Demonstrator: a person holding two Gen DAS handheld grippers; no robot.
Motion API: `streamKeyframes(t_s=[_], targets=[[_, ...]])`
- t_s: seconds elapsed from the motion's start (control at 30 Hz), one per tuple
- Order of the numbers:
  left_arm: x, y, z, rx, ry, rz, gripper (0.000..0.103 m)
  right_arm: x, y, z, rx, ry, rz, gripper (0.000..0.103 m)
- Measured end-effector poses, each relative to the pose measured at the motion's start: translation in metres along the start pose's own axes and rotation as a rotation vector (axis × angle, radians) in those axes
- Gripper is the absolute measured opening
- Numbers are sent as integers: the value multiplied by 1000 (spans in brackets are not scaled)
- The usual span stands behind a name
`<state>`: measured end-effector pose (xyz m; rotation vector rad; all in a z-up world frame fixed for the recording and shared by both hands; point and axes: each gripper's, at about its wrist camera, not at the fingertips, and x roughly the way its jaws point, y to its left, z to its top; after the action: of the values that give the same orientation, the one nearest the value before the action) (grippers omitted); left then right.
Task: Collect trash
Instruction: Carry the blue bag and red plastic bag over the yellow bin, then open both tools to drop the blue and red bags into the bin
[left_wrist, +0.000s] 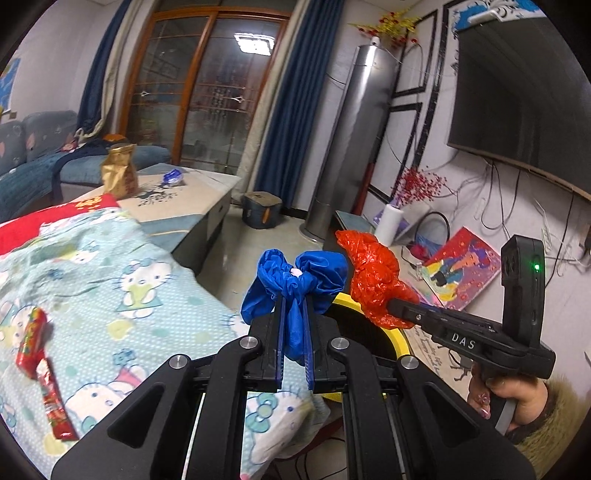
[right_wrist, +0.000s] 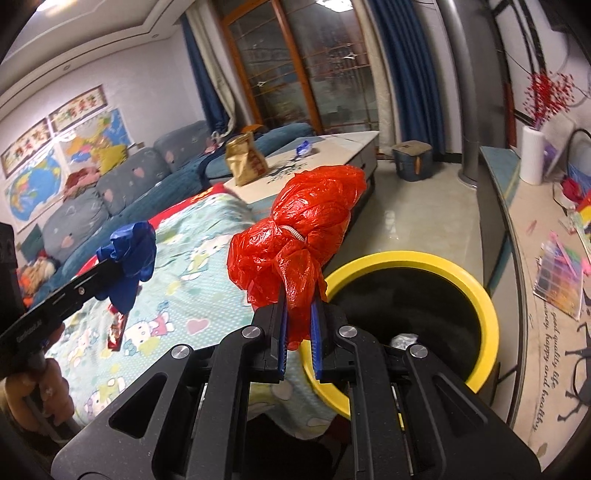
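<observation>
My left gripper (left_wrist: 294, 321) is shut on a crumpled blue plastic bag (left_wrist: 295, 284) and holds it in the air over the edge of the Hello Kitty cloth (left_wrist: 122, 280). My right gripper (right_wrist: 299, 314) is shut on a crumpled red plastic bag (right_wrist: 295, 236), held beside and above the yellow-rimmed trash bin (right_wrist: 484, 291). In the left wrist view the red bag (left_wrist: 373, 280) and the bin's rim (left_wrist: 402, 343) sit just right of the blue bag. In the right wrist view the blue bag (right_wrist: 129, 258) hangs at the left. A red snack wrapper (left_wrist: 40, 369) lies on the cloth.
A gold paper bag (left_wrist: 118, 173) and a small blue wrapper (left_wrist: 173, 176) sit on the marble coffee table (left_wrist: 207, 192). A blue sofa (right_wrist: 122, 192) stands behind. A low TV shelf (right_wrist: 535, 258) with books runs along the right. A dark stool (left_wrist: 261, 208) stands on the floor.
</observation>
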<state>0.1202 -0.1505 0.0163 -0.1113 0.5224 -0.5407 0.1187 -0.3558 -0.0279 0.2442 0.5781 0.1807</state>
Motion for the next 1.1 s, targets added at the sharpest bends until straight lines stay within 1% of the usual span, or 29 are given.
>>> streamKeyframes(t_s=[0.23,0.63,1.1], targets=[[21,-15,-2,30,30,-16,8,-2,-22,-1,46,-19,-47,6],[57,-40,-11,78,85,-38,8,1,-58,-10,130,-19,-89,6],[92,-60,-26,120,148,-66,8,11,-96,-24,209,24,-134,6]])
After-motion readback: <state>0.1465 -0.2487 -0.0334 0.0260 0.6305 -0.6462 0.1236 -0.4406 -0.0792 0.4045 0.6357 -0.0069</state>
